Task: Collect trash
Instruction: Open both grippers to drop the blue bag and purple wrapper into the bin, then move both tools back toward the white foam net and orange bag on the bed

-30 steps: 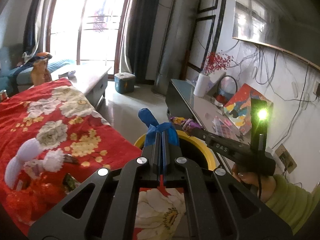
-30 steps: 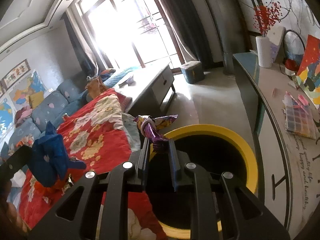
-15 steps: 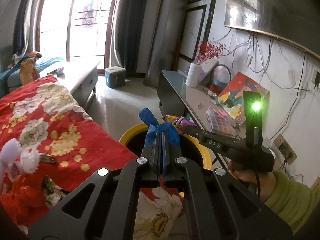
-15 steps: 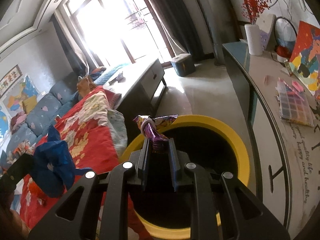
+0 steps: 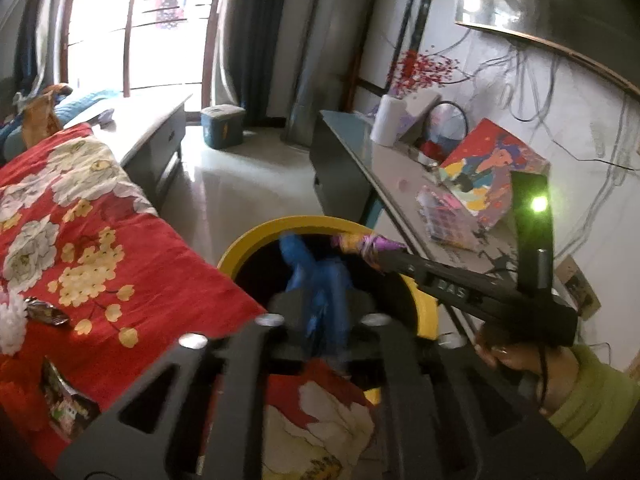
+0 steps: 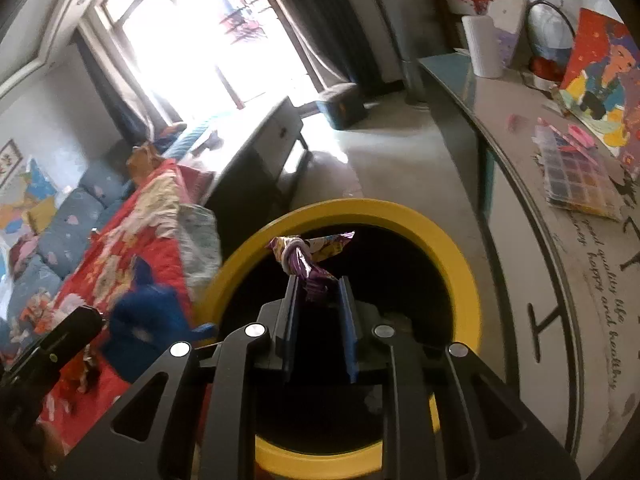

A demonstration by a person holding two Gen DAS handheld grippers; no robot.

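Yellow-rimmed bin (image 6: 452,240) (red floral blanket (image 5: 132,264))

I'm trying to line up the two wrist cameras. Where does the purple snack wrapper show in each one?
Left wrist view: the purple snack wrapper sits right of centre, at the tip of the right gripper, over the far rim of the bin.
Right wrist view: the wrapper is at centre, between the fingers, over the dark opening.
Shared landmark: the yellow-rimmed bin.
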